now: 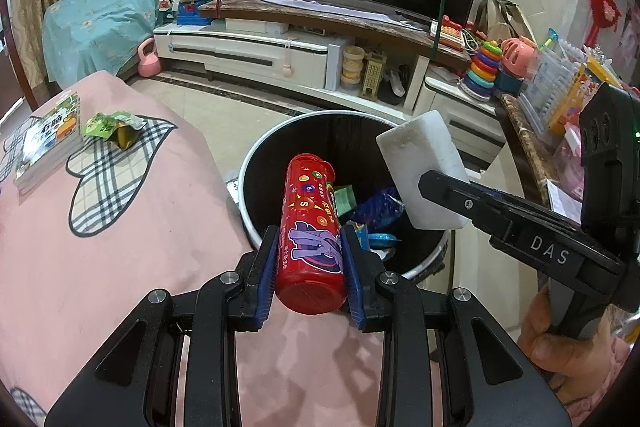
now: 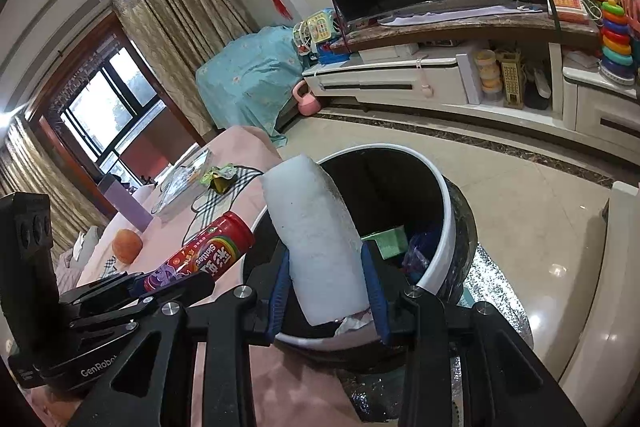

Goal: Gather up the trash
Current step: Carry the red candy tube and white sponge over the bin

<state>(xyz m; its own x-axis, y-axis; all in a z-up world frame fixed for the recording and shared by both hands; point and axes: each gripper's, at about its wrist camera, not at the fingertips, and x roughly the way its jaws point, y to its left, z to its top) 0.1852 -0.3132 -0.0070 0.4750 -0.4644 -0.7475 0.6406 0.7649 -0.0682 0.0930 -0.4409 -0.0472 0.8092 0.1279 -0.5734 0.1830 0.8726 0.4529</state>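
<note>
My left gripper (image 1: 310, 251) is shut on a red Skittles tube (image 1: 310, 227), whose far end pokes over the near rim of the round bin (image 1: 256, 155). The tube (image 2: 208, 255) and left gripper (image 2: 168, 285) show at the left of the right wrist view. My right gripper (image 2: 326, 275) is shut on a white foam block (image 2: 316, 239), held over the bin (image 2: 440, 227). From the left wrist view the block (image 1: 424, 171) hangs over the bin's right side, pinched by the right gripper (image 1: 444, 187). Wrappers lie inside the bin.
A pink cloth table (image 1: 120, 227) carries a green-gold wrapper (image 1: 116, 127), a book (image 1: 48, 139) and an orange fruit (image 2: 127, 246). Behind stand a TV cabinet (image 1: 280, 55) with toys and a marble counter (image 1: 524, 147) at right. A hand (image 1: 560, 339) grips the right tool.
</note>
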